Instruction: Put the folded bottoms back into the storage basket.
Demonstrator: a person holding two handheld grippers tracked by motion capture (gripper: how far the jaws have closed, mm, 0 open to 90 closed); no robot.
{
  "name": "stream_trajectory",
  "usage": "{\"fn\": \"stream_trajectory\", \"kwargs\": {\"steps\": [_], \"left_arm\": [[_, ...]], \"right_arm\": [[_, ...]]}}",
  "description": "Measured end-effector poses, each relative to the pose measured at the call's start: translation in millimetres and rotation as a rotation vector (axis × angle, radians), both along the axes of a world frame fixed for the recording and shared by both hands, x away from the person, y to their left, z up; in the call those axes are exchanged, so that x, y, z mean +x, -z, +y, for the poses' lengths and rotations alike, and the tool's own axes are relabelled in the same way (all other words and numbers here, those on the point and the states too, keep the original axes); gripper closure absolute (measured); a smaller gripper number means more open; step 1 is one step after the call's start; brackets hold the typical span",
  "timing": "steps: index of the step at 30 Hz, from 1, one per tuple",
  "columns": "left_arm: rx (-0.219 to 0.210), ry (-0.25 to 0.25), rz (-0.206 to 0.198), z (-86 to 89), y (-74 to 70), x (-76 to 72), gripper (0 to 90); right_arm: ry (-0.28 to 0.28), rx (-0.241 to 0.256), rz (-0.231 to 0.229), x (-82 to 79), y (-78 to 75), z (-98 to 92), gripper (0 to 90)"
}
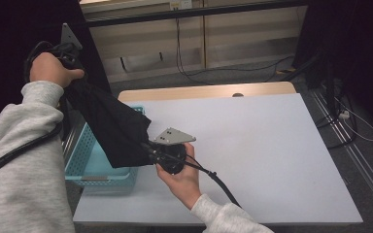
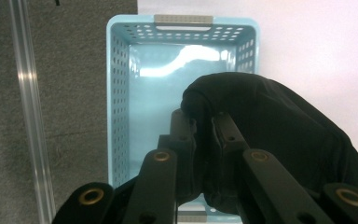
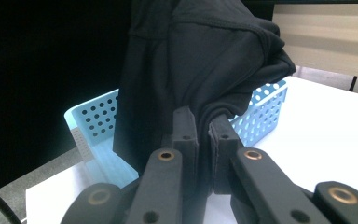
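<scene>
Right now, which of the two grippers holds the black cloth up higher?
The left gripper, raised up beyond the table's left edge, pinches the black cloth's top end. The right gripper clamps its lower end, low beside the blue basket.

Grey sleeves point(image 1: 24, 160), black tools with brass rivets point(image 3: 166, 155), trailing black cables point(image 1: 221, 184).

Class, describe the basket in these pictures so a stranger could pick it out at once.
Start at the white table and go to its left edge. There stands the light blue plastic basket, under a black garment held by both grippers. Its perforated walls and grey handle set it apart.
</scene>
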State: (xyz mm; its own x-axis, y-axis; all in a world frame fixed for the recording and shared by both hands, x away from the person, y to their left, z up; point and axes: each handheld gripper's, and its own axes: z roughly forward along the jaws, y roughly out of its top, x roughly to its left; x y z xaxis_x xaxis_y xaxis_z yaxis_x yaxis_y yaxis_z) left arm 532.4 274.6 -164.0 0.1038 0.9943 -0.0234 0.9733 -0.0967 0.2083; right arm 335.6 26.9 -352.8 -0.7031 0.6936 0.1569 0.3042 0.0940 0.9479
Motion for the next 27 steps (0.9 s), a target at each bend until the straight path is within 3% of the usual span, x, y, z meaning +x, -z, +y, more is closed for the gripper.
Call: {"fn": "stream_trajectory", "kwargs": {"steps": [11, 27], "left_arm": [[-0.005, -0.014, 0.006, 15.7, 5.1, 2.3, 81.0], [-0.001, -0.023, -0.004, 24.3, 10.3, 4.6, 81.0]], "right_arm": [[-0.032, -0.004, 0.009, 2.3, 1.3, 15.7, 84.6], [-0.058, -0.001, 0.030, 6.0, 7.8, 30.8, 84.5]]}}
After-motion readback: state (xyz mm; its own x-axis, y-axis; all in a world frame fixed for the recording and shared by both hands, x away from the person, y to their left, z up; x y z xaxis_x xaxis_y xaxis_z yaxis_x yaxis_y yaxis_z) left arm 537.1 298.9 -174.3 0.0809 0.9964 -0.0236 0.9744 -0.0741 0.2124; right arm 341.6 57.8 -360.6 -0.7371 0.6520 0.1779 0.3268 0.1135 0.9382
